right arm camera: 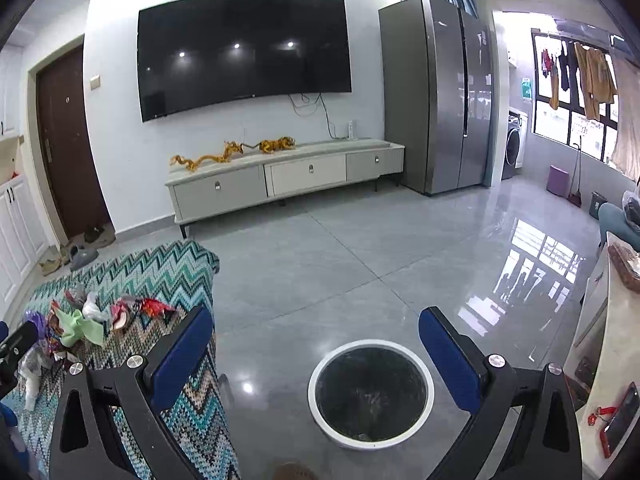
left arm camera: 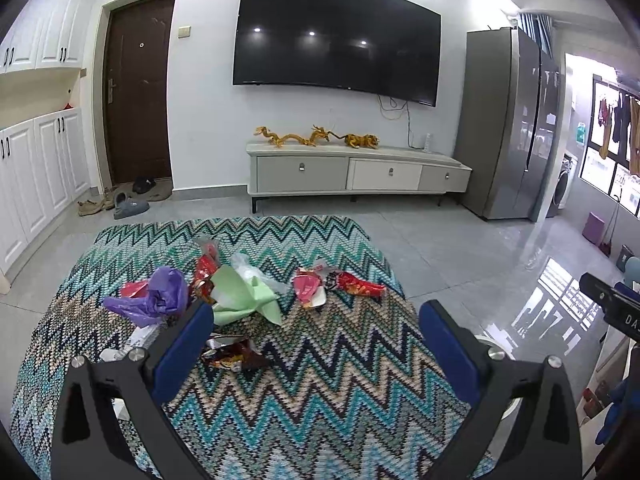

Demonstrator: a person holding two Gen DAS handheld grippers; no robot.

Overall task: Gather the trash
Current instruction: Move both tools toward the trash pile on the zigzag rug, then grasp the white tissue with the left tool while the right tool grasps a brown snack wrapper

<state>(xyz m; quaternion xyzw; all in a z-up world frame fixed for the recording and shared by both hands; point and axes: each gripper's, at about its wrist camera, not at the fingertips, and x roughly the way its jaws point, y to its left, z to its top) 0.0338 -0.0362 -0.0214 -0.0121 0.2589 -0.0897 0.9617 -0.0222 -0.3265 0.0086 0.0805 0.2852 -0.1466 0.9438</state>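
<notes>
Trash lies on a table with a zigzag cloth: a purple plastic bag, a light green wrapper, a clear bag, a pink wrapper, a red snack packet and a dark foil wrapper. My left gripper is open above the cloth, its left finger just beside the foil wrapper. My right gripper is open and empty over the floor, above a round white-rimmed bin with a dark liner. The trash pile shows at the left of the right wrist view.
A TV cabinet stands under a wall TV. A grey fridge is to the right. Shoes lie by the door. A pale counter with a red-cased phone is at the far right.
</notes>
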